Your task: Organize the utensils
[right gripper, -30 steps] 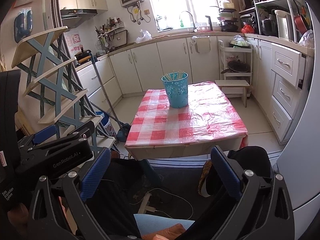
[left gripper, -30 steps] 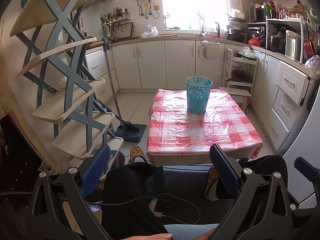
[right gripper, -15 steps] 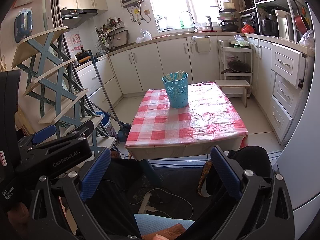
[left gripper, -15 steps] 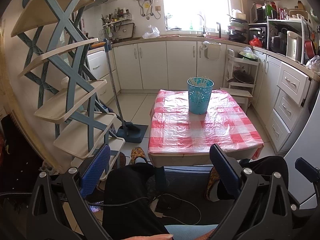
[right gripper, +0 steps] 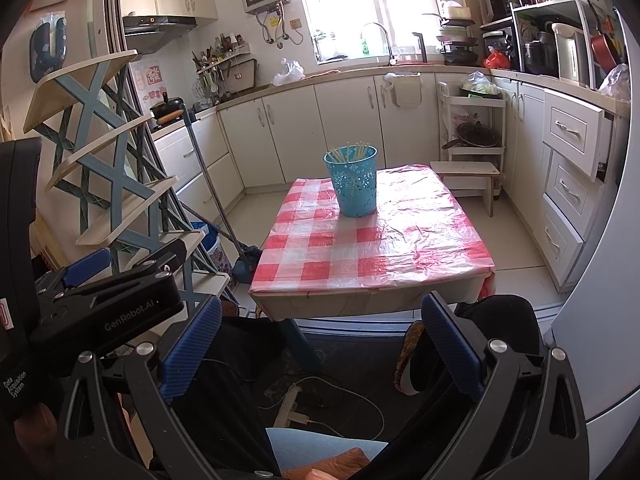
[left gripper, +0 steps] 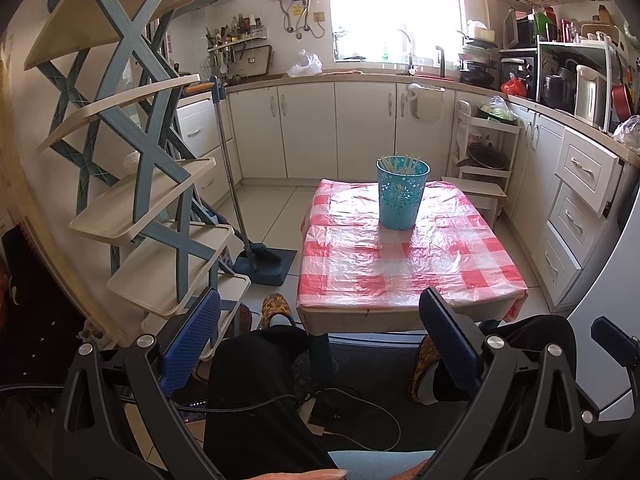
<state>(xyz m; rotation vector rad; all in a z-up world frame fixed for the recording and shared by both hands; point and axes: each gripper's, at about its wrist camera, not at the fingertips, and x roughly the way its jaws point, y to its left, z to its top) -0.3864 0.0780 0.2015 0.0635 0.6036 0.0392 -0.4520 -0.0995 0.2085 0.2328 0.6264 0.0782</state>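
A blue perforated cup (left gripper: 401,193) full of pale chopsticks (left gripper: 400,163) stands upright on the far half of a low table with a red-and-white checked cover (left gripper: 404,256). It also shows in the right wrist view (right gripper: 353,184). My left gripper (left gripper: 320,336) is open and empty, held low in front of the table's near edge, above the person's lap. My right gripper (right gripper: 320,340) is open and empty at about the same place. The left gripper's body (right gripper: 108,304) shows at the left of the right wrist view.
A tiered shelf rack with blue cross braces (left gripper: 140,184) stands to the left. A mop (left gripper: 236,200) leans beside it. Kitchen cabinets (left gripper: 360,128) line the back and right walls. Cables and a power strip (right gripper: 292,404) lie on the floor under the table's edge.
Both views have shifted only slightly. The left gripper has drifted a little left and down. Both grippers stay open and empty.
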